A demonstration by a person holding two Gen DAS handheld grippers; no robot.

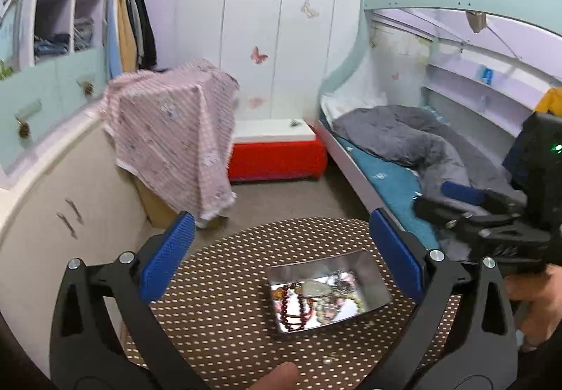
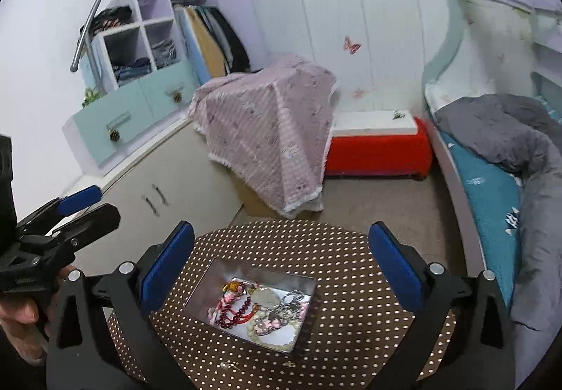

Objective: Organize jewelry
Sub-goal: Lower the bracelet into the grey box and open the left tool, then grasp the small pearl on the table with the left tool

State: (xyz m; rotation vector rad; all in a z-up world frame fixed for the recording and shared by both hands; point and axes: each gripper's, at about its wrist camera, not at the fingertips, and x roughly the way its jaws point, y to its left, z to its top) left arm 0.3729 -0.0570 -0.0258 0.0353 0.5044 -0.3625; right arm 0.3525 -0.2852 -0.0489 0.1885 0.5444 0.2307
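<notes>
Your left gripper (image 1: 281,251) and right gripper (image 2: 281,251) both hang with jaws spread wide and holding nothing above the dotted round surface (image 1: 217,319), where the shiny metal tin (image 2: 200,288) sits near you, full of tangled jewelry (image 2: 260,309) including a dark red bead bracelet (image 1: 296,307).

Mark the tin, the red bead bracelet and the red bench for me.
tin (image 2: 305,314), right wrist view, right wall.
red bead bracelet (image 1: 286,302), left wrist view, left strand.
red bench (image 1: 277,158), left wrist view, front face.
</notes>
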